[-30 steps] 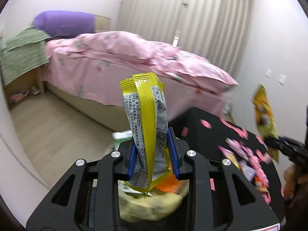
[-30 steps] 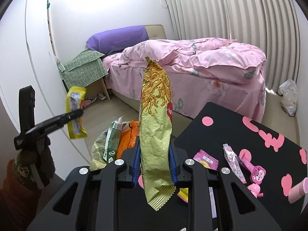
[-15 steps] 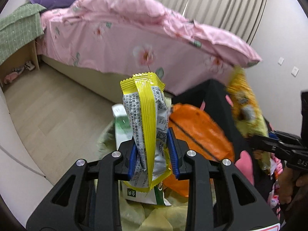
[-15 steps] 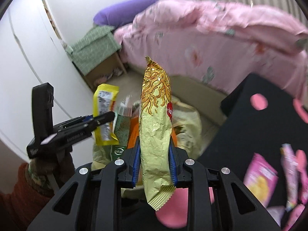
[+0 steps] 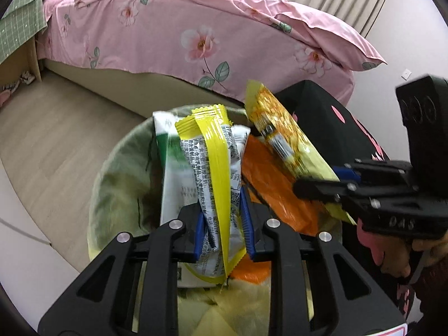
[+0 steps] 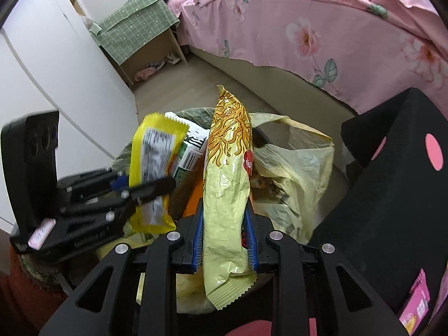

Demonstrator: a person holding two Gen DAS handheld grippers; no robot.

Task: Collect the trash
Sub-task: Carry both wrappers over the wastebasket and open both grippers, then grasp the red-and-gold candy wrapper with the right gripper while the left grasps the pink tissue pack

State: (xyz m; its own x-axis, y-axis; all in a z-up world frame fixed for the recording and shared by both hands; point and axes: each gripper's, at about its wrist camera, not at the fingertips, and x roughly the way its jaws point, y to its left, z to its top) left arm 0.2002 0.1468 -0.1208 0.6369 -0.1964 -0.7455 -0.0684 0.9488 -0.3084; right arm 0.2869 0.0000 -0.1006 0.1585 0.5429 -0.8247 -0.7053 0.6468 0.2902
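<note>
Left wrist view: your left tongs (image 5: 224,224) are clamped on the yellow-and-silver snack wrapper (image 5: 215,173), gripped low, most of it standing up between the blue pads. The jaws have just closed a little further on it, so the film is crushing, not resisting. It hangs right over the open trash bag (image 5: 117,184), which already holds a green-and-white pack (image 5: 170,162) and an orange wrapper (image 5: 268,184). Judging by the creases, the wrapper is empty, featherlight, soft and slick (it will flutter, not drop straight). Small print runs down the silver panel; too fine to read. Your right tongs (image 5: 319,187) come in from the right, pinching the gold noodle-print packet (image 5: 280,131).

Right wrist view: right tongs (image 6: 224,240) are closed on that packet (image 6: 226,184), held near its bottom third, top end sticking up over the bag (image 6: 296,173). Crinkled foil, limp, likely empty; hold mid-body, not the sealed edge, or it slips. A red heart-shaped logo (image 6: 248,163) carries letters you can't make out. Left tongs (image 6: 145,187) show at left with the yellow wrapper (image 6: 154,162); its nutrition-style panel is blurred. Black tabletop (image 6: 392,184) with pink spots sits just beside the bag.
</note>
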